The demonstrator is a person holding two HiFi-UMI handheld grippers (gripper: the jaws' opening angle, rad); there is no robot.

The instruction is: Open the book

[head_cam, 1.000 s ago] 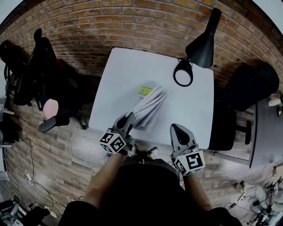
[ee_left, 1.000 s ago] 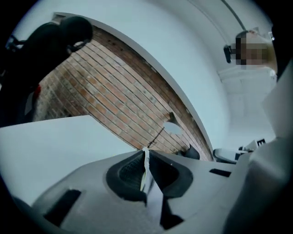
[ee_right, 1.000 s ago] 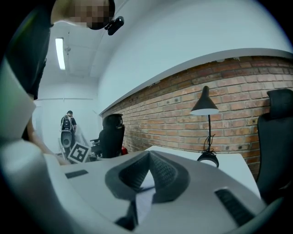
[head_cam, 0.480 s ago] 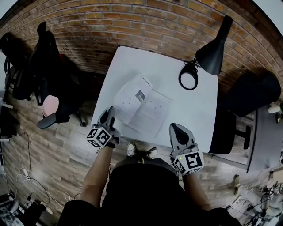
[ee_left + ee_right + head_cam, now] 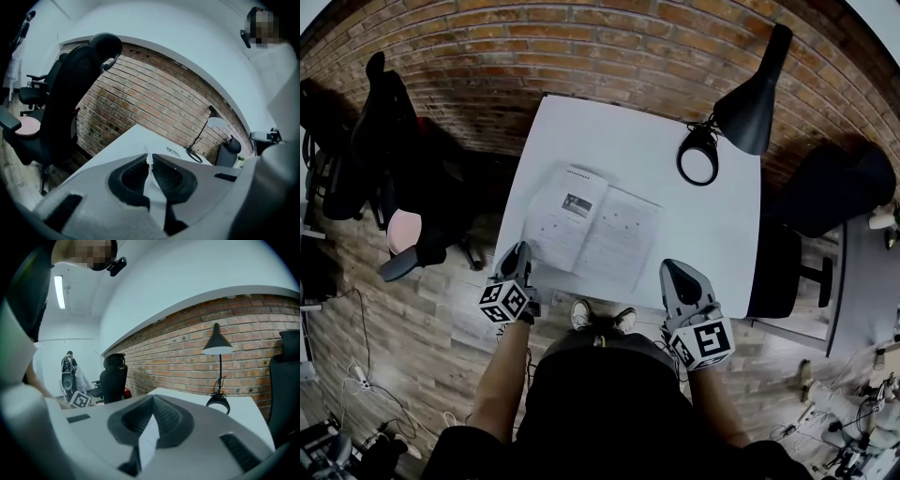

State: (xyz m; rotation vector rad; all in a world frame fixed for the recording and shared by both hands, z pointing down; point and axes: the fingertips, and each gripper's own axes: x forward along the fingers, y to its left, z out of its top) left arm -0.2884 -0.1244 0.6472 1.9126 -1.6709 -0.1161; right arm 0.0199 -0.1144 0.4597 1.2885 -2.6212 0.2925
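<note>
The book lies open and flat on the white table, both pages facing up, left of the table's middle. My left gripper hangs at the table's near left edge, just off the book's lower left corner, shut with nothing between its fingers. In the left gripper view its jaws meet, and the table stretches beyond them with the book a thin sliver. My right gripper sits at the near edge, right of the book and apart from it. Its jaws are shut and hold nothing.
A black desk lamp with a round base stands at the table's far right corner. Black office chairs stand to the left and right. A brick wall runs behind the table.
The book's raised pages have swung over to the left and dropped flat. My left gripper has let go and drawn back left to the near edge. The right gripper has stayed put.
</note>
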